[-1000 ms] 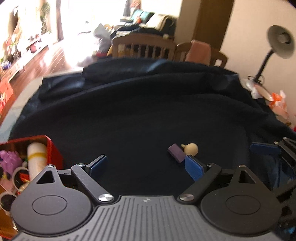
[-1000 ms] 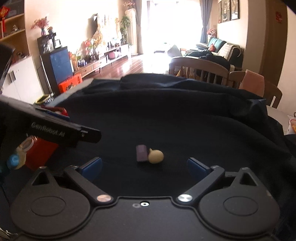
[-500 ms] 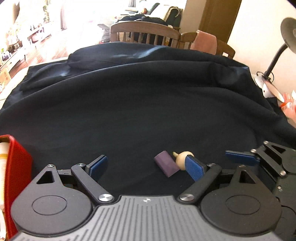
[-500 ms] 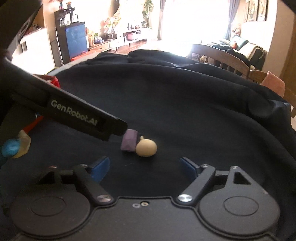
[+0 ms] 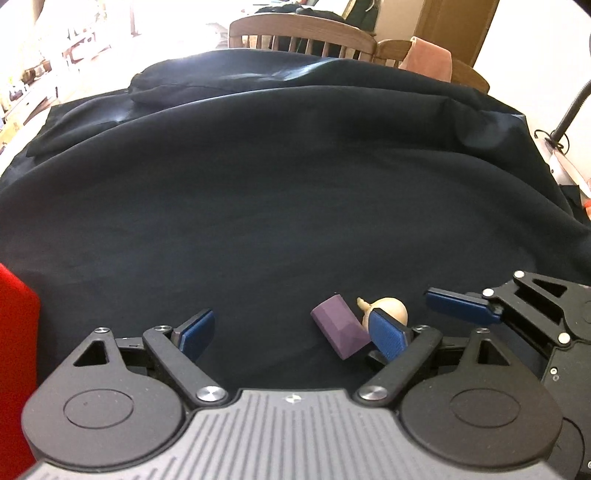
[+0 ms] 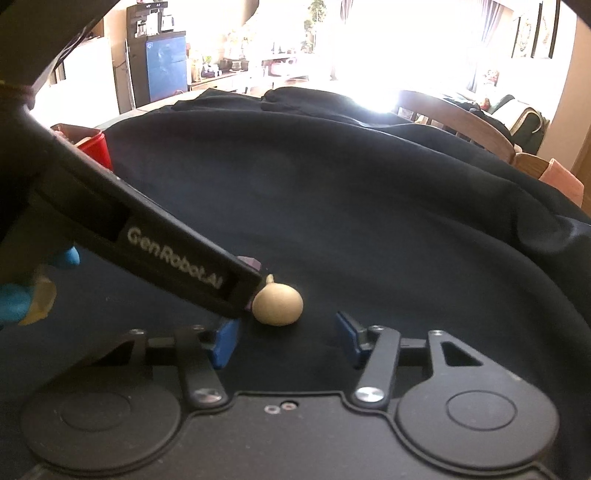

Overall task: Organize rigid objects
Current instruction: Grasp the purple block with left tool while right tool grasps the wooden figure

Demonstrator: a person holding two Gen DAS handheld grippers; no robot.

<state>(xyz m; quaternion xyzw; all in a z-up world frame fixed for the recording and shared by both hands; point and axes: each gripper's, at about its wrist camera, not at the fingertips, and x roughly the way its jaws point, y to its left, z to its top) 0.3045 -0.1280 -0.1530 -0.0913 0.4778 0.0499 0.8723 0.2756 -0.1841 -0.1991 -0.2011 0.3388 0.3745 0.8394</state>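
Note:
A purple block (image 5: 340, 328) and a beige onion-shaped piece (image 5: 388, 312) lie side by side on the dark cloth (image 5: 277, 192). My left gripper (image 5: 291, 334) is low over the cloth with its jaws closing. The block sits between its fingers, close to the right finger (image 5: 388, 338), and is not pinched. My right gripper (image 6: 287, 341) is also closing. The beige piece (image 6: 277, 304) lies just ahead of its fingertips, in line with the gap, untouched. In the right wrist view the left gripper's body (image 6: 166, 254) hides nearly all of the purple block (image 6: 251, 263).
A red box (image 6: 94, 147) stands at the cloth's left side, and its wall (image 5: 14, 332) fills the left edge of the left wrist view. Wooden chairs (image 5: 303, 33) stand behind the table. A desk lamp's arm (image 5: 569, 114) is at the far right.
Both grippers have sunk closer to the two pieces. The right jaws have narrowed a lot. The left gripper's body now covers the purple block in the right wrist view.

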